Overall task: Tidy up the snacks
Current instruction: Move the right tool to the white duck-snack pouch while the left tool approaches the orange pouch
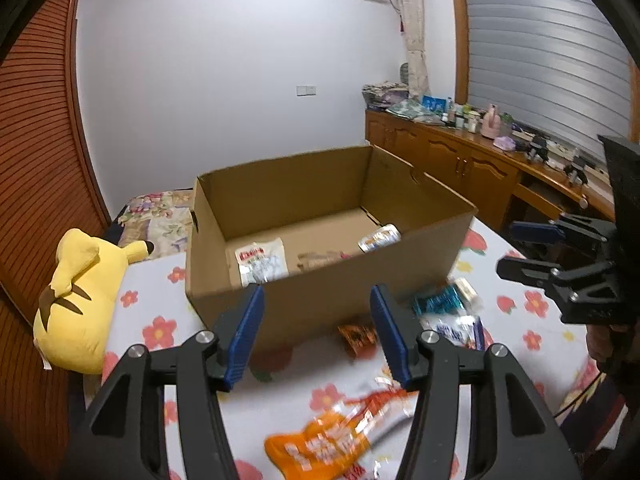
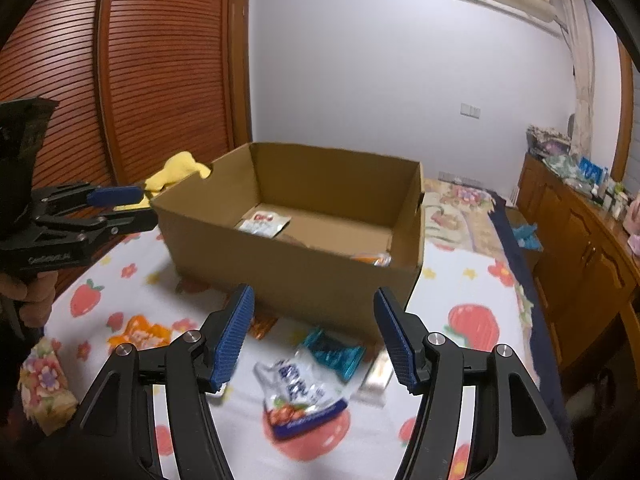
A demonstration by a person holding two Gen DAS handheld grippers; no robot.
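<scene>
An open cardboard box (image 1: 424, 256) (image 2: 296, 268) stands on the flowered bed sheet. Inside lie a white packet (image 1: 261, 265) (image 2: 263, 222), a silver packet (image 1: 379, 237) and a brownish one. In front of the box lie an orange packet (image 1: 320, 444) (image 2: 138, 334), a white-and-blue pouch (image 2: 298, 394) (image 1: 456, 330), a teal packet (image 2: 334, 352) (image 1: 438, 300), a small orange-brown packet (image 1: 357, 338) and a pale bar (image 2: 376, 376). My left gripper (image 1: 317, 334) is open and empty above the orange packet. My right gripper (image 2: 314, 336) is open and empty above the pouch.
A yellow plush toy (image 1: 76, 300) lies left of the box. A wooden cabinet (image 1: 472, 168) cluttered with small items runs along the right side. A slatted wooden wardrobe (image 2: 152, 72) stands at the left. A folded floral blanket (image 1: 160, 220) lies behind the box.
</scene>
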